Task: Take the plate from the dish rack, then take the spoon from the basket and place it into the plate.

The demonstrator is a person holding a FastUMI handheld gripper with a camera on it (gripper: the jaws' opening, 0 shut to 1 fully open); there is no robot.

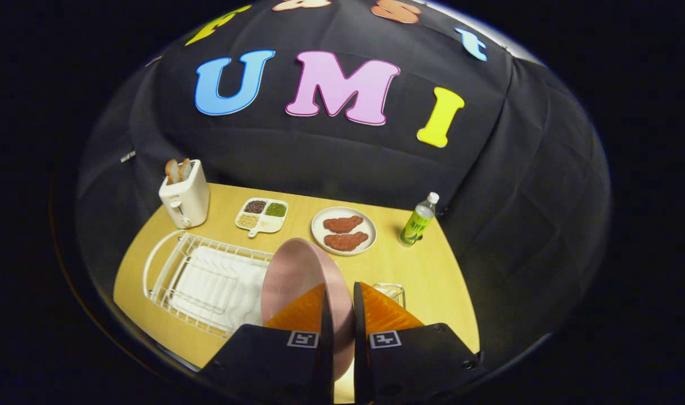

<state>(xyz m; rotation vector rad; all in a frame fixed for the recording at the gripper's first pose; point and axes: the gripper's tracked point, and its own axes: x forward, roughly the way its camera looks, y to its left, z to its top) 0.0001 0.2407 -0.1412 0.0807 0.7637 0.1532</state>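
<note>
On the far left stands the toaster [184, 194] with bread poking out of the top. Below it, closer to me, is the white dish rack [207, 281]. It lies on the wooden table [432, 270], to the left of my tongs.

Past the rack sits a little tray [262, 215] with four kinds of seeds in it.

Now the middle. My tongs [342, 315] are squeezed on the pink plate [294, 270]. One finger is on each side of its edge, and I think both press on it. The plate stands on its edge, up in the air, lifted out of the rack. Its round face looks to the left and it sticks up ahead of my fingers.

Behind it is a white dish [343, 230] with two pieces of meat.

Just to the right of my fingers I see a bit of the wire basket [392, 292]. It is very close. I cannot see the spoon from here.

Far right is a green bottle [418, 222].

I think the plate must be tipped flat and set down on bare table first. The basket is on my right side, so the spoon is a short reach that way.
</note>
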